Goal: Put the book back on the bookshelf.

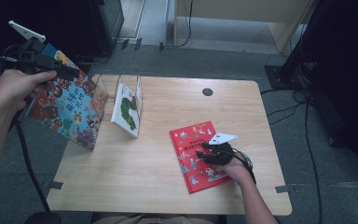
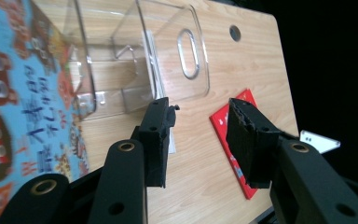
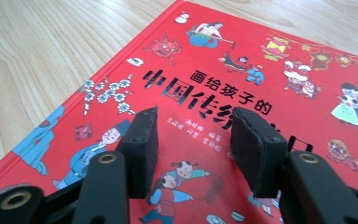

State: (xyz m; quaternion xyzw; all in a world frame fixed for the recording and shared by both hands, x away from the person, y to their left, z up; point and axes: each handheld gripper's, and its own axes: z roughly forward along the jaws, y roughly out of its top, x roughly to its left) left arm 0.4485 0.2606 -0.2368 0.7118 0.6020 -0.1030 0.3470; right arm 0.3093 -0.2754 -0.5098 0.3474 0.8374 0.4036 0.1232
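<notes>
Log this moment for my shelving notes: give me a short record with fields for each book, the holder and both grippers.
red book: flat on the table, cover up
right gripper: over the red book, jaws open, nothing between them
blue book: standing tilted against the left side of the clear holder
white book: upright in the holder, leaning
left gripper: raised beside the blue book's top edge, jaws open, gripping nothing
table: light wood, round hole near the far edge

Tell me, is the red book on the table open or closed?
Closed. The red book lies flat on the table with its front cover up, title and pictures showing whole.
</notes>
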